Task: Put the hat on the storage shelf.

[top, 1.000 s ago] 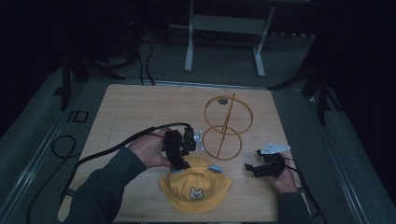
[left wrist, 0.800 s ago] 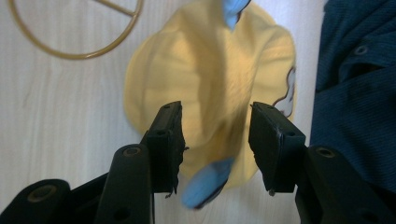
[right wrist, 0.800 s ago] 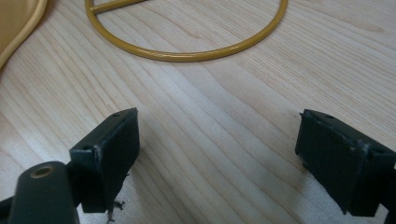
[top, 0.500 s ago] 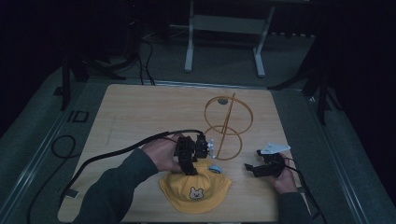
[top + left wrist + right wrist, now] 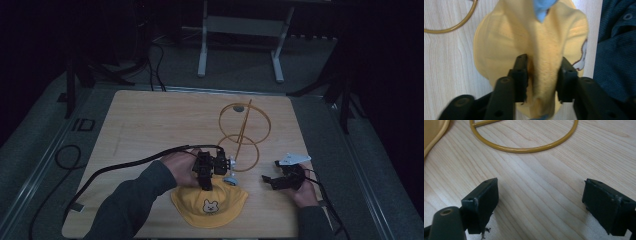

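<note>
We tip our left gripper (image 5: 206,184) down and its jaws have just been closing, pinching the yellow hat (image 5: 210,204) (a fold of it), while our right gripper (image 5: 270,181) lies low on the table (image 5: 150,125), jaws wide.

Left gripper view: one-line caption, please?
Left gripper fingers pinching a fold of the yellow hat on the table.

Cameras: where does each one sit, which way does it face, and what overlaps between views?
High view: above the person's side, looking forward and down on the table; both forearms, left gripper, right gripper.
Left gripper view: rides the left gripper, looking down; jaws have just been closing, pinching a fold of the yellow hat; sleeve at right.
Right gripper view: along open jaws of the right gripper over bare wood.
Shared: hat, wire ring stand.
</note>
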Demonstrator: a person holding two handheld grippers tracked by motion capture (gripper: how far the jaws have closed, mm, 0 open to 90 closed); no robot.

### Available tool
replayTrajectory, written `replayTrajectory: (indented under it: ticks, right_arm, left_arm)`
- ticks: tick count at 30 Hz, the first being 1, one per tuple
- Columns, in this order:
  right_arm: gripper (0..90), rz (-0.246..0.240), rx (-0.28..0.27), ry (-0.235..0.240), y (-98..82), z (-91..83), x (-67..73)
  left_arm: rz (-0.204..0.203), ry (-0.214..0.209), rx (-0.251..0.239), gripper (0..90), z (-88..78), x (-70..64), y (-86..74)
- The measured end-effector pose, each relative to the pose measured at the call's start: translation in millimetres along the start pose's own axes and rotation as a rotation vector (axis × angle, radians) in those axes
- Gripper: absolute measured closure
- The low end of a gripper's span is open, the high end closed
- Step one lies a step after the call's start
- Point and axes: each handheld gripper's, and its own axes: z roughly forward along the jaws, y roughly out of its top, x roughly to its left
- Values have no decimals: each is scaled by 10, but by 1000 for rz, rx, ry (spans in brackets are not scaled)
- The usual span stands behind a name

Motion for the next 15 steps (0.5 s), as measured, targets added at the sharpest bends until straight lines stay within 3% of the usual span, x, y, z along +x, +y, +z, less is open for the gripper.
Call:
replayTrajectory:
  ticks: [3, 9, 15]
  right_arm:
    - [135, 0, 0, 0, 0, 0, 0]
    - [136, 0, 0, 0, 0, 0, 0]
    - [135, -1, 0, 0, 0, 0, -1]
  left_arm:
    - [5, -10, 5, 745, -11, -6, -15]
    - [1, 8, 5, 760, -64, 8, -55]
    - [-14, 30, -32, 762, -199, 35, -116]
